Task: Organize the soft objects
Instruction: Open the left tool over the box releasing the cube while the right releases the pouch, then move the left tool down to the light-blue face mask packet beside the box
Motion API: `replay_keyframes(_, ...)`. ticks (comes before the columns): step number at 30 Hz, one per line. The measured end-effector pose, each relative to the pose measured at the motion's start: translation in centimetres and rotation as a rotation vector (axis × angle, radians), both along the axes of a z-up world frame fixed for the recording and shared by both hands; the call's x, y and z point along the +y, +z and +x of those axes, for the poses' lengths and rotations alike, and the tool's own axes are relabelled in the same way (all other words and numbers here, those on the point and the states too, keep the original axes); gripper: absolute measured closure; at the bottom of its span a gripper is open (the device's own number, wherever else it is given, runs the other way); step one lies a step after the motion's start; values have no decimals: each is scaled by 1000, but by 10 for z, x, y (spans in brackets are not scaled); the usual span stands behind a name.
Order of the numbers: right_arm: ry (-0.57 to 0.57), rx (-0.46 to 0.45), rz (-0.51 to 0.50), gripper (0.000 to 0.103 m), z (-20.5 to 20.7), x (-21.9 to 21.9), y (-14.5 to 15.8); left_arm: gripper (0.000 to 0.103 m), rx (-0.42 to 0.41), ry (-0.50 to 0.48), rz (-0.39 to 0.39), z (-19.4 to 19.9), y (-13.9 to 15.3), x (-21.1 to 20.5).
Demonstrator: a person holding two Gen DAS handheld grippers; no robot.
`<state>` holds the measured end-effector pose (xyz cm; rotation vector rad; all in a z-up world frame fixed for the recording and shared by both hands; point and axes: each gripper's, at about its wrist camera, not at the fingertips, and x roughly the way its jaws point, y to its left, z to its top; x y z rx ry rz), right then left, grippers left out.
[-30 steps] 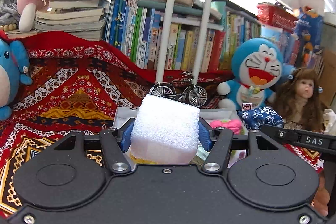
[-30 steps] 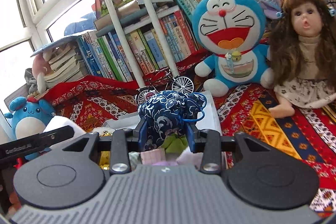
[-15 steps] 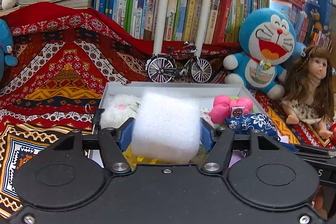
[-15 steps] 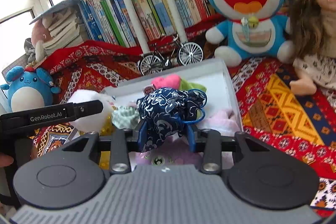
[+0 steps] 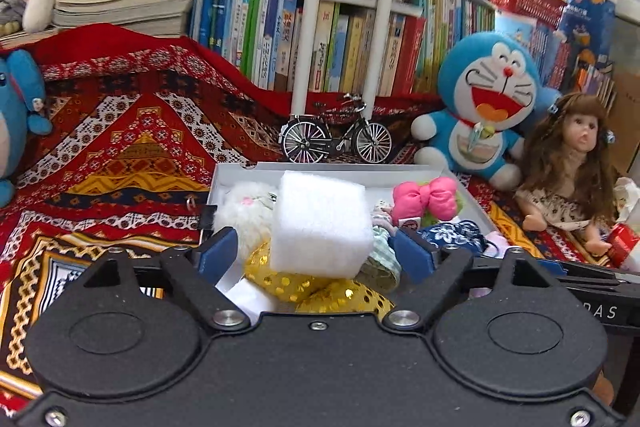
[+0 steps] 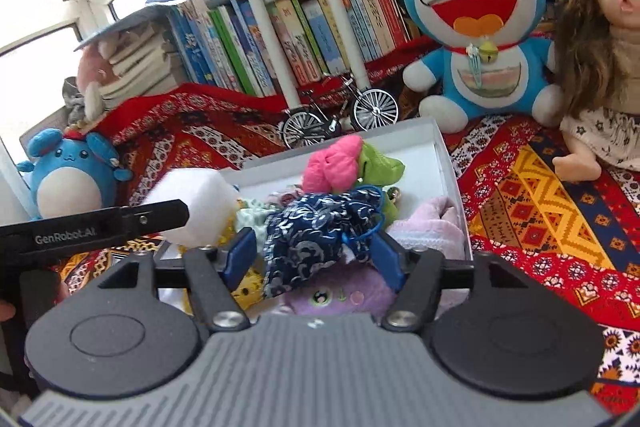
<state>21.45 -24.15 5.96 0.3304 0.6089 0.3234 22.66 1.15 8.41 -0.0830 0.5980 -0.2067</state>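
A white foam block lies on the soft things in the white box, between the spread fingers of my open left gripper; the blue pads stand clear of it. It also shows in the right wrist view. A dark blue patterned pouch rests in the box between the open fingers of my right gripper, untouched by the pads. The pouch shows in the left wrist view. The box also holds a pink bow, a white fluffy toy and gold sequin fabric.
A model bicycle stands behind the box. A Doraemon plush and a doll sit to the right, a blue plush to the left. Books line the back behind white poles. A patterned red cloth covers the surface.
Both grippers opened: the left let go of the foam block, the right let go of the blue pouch. Both things now rest in the box.
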Motion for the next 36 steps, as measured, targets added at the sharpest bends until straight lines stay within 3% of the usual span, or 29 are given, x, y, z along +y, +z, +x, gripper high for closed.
replay_keyframes(15,-14,-122,-124,17,-73,-3,14,13,-37,93,7,-90,-16,34)
replay_keyframes(29,-176,-97,-214,12,-116,-43,-13,13,43,133,-6,-112,-54,43)
replay_keyframes(36,-351,-62,-246,15,-126,-85,-25,15,51,136,5,-114,-60,42)
